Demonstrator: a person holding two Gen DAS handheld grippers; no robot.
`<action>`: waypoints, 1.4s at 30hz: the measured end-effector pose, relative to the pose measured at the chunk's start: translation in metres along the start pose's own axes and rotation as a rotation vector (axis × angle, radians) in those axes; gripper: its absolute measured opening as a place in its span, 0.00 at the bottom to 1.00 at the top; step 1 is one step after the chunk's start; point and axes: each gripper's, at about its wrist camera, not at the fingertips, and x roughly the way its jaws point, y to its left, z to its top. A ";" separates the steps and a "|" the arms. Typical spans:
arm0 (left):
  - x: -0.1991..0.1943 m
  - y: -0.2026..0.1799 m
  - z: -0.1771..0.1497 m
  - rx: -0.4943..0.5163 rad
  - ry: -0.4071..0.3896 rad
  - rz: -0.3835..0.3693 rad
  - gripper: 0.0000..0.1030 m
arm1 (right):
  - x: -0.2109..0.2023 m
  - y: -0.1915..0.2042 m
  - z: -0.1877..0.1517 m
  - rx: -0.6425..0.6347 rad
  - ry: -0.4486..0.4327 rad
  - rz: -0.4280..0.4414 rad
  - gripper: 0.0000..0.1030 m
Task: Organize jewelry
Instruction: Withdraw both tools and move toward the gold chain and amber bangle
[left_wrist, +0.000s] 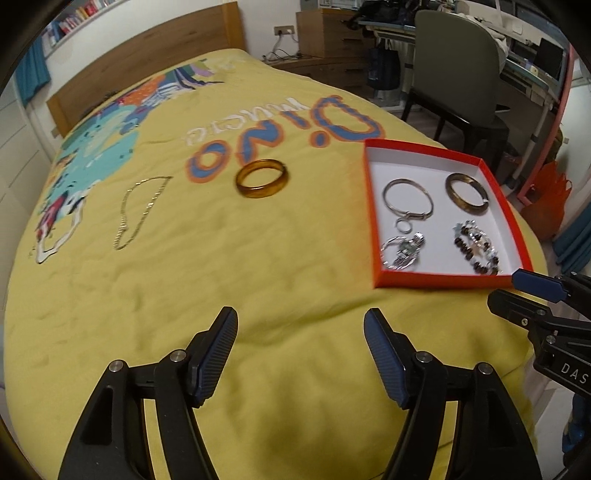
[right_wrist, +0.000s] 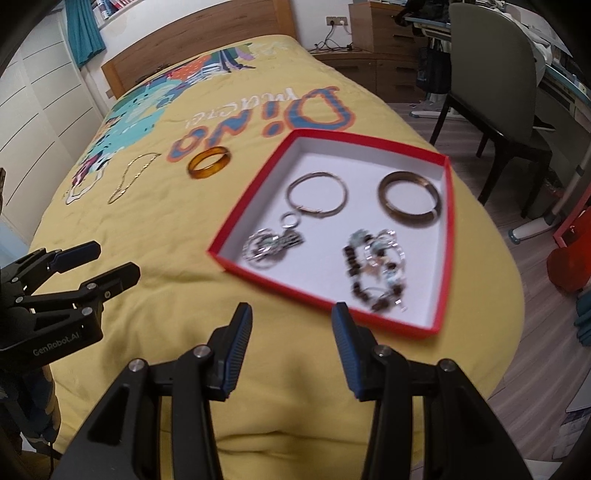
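Both the left gripper (left_wrist: 301, 354) and the right gripper (right_wrist: 291, 350) hover over the yellow bed (left_wrist: 258, 280), jaws wide apart and holding nothing. Beyond, a red box (right_wrist: 445, 243) holds a silver bangle (right_wrist: 317, 197), a brown bangle (right_wrist: 408, 201), a keyring charm (right_wrist: 273, 245) and a beaded bracelet (right_wrist: 376, 273). Farther left, an amber bangle (left_wrist: 262, 178) and a thin chain (left_wrist: 138, 212) lie loose on the bed. Only the right wrist view shows the wooden floor (right_wrist: 532, 314) and a chair (right_wrist: 491, 70) standing on it.
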 end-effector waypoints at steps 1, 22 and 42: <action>-0.004 0.004 -0.003 -0.003 -0.005 0.006 0.68 | -0.001 0.005 -0.002 -0.002 0.000 0.006 0.42; -0.068 0.048 -0.040 -0.069 -0.115 0.094 0.71 | -0.031 0.081 -0.025 -0.103 -0.028 0.069 0.42; -0.116 0.081 -0.076 -0.111 -0.206 0.137 0.72 | -0.058 0.128 -0.041 -0.147 -0.068 0.088 0.42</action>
